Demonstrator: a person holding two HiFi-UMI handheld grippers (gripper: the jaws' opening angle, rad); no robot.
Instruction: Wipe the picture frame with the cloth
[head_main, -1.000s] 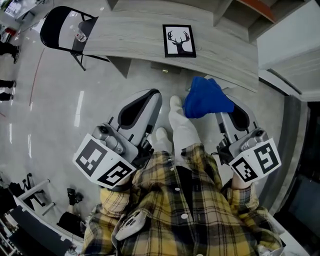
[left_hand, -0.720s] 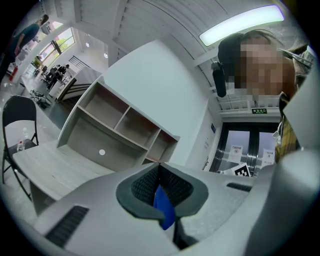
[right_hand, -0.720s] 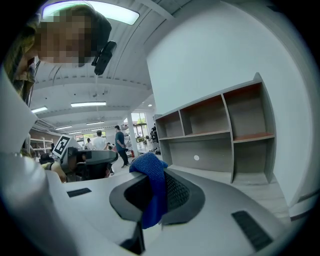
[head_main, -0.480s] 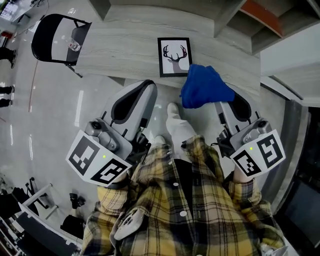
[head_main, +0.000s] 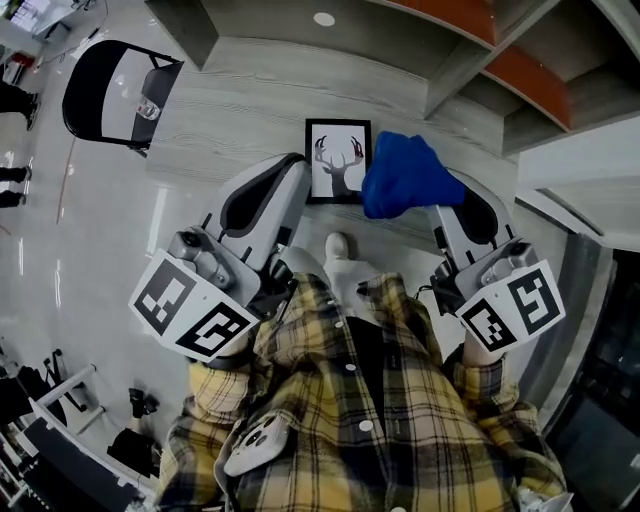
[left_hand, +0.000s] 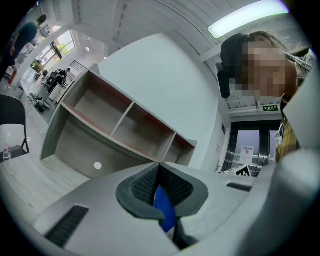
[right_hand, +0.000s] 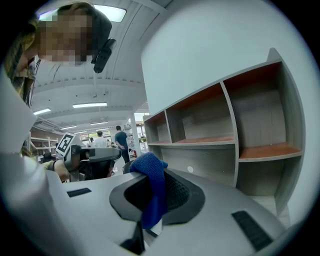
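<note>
While the right gripper (head_main: 443, 200) pinched the cloth (head_main: 405, 178) by the picture frame (head_main: 335, 160) — left gripper (head_main: 285, 168) pressed together — wiping seemingly awaited; the cloth needed lowering onto it.

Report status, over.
Right claw shut on cloth, over frame's right edge; contact unclear. Left claw shut, blue sliver between jaws, unidentified. Frame flat on desk, nothing blocking.

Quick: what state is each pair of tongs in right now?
Left tongs: closed, tips together; a blue sliver shows in the gap behind them, and what it is cannot be told.
Right tongs: closed on the crumpled blue cloth.
</note>
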